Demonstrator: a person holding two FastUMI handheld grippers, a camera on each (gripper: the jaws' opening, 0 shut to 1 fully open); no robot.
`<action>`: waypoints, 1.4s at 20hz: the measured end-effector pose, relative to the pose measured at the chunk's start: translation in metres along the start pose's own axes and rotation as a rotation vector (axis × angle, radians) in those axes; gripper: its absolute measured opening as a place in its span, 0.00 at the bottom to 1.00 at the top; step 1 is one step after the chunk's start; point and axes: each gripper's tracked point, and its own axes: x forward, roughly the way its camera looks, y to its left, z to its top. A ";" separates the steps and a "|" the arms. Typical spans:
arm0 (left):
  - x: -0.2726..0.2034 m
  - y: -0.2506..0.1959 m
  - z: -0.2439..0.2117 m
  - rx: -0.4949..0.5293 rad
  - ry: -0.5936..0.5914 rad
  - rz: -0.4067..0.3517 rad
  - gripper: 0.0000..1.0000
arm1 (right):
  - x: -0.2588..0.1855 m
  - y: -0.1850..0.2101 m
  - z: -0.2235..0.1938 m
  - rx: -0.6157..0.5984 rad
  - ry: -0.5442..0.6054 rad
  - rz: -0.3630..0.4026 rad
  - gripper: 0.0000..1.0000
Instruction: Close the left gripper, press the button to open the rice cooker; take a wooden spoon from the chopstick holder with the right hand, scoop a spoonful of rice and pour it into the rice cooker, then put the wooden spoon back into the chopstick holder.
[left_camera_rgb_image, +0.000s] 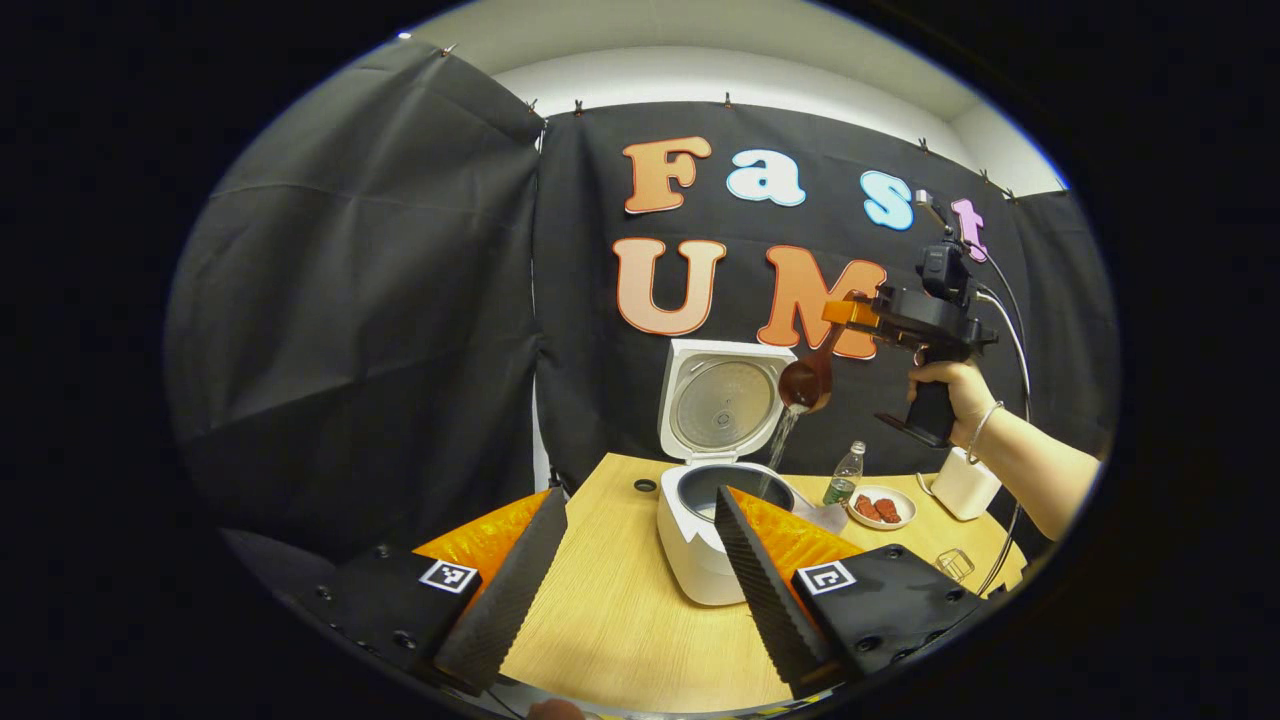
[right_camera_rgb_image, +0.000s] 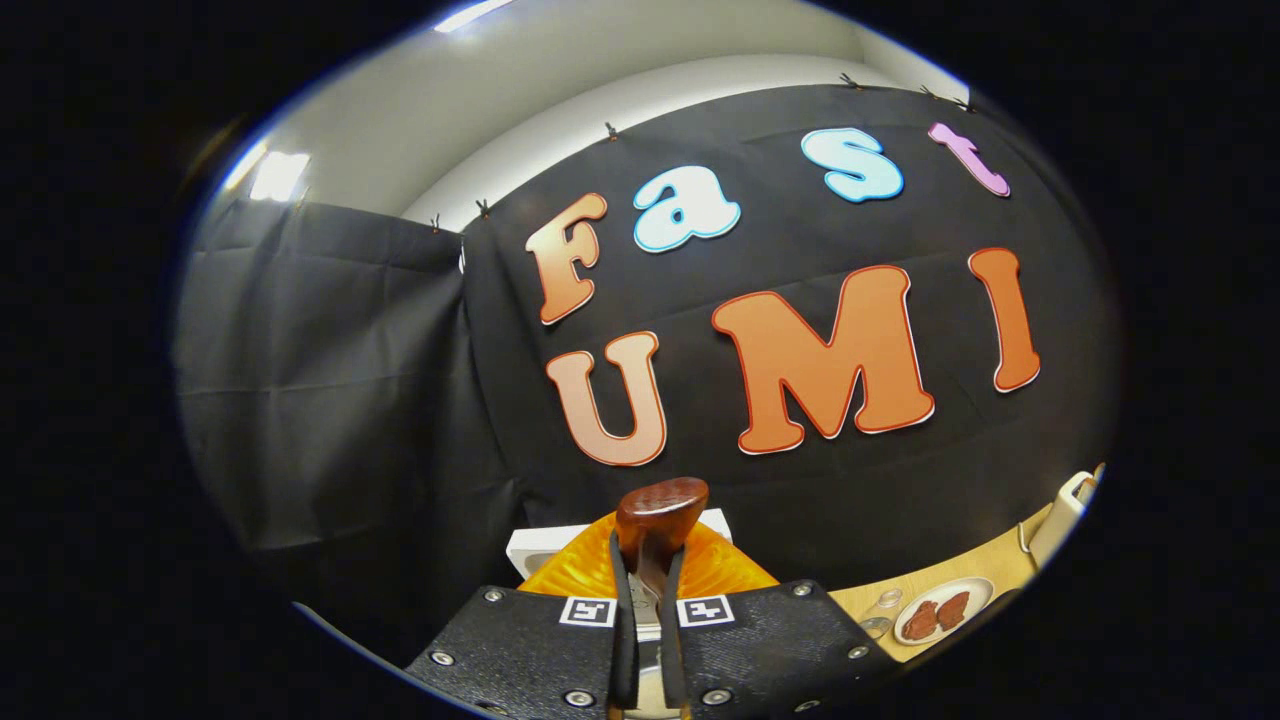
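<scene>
Streaming rice (left_camera_rgb_image: 779, 447) off dark-brown wooden spoon (left_camera_rgb_image: 808, 381)

Staged recording booth: black cloth wall (left_camera_rgb_image: 380, 300) clipped along its top below a white ceiling; pale wooden tabletop (left_camera_rgb_image: 620, 620) carrying a white open-lidded rice cooker (left_camera_rgb_image: 705, 540), suggesting a mock kitchen.

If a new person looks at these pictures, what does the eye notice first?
First, the wooden spoon, tipped in the right tool, pouring a stream of rice into the open white rice cooker at the table's back edge. Then the left tool, open in front of the cooker. A small plate lies to the right.
</scene>
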 end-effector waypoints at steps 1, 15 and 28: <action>0.000 0.001 0.001 -0.002 -0.001 0.002 1.00 | 0.000 0.002 0.000 -0.015 0.000 0.006 0.08; -0.005 0.004 -0.001 -0.010 0.000 0.019 1.00 | -0.011 0.010 -0.018 -0.047 0.043 0.040 0.08; -0.001 -0.032 0.006 -0.007 -0.022 -0.048 1.00 | -0.105 -0.106 -0.005 0.084 0.050 -0.146 0.08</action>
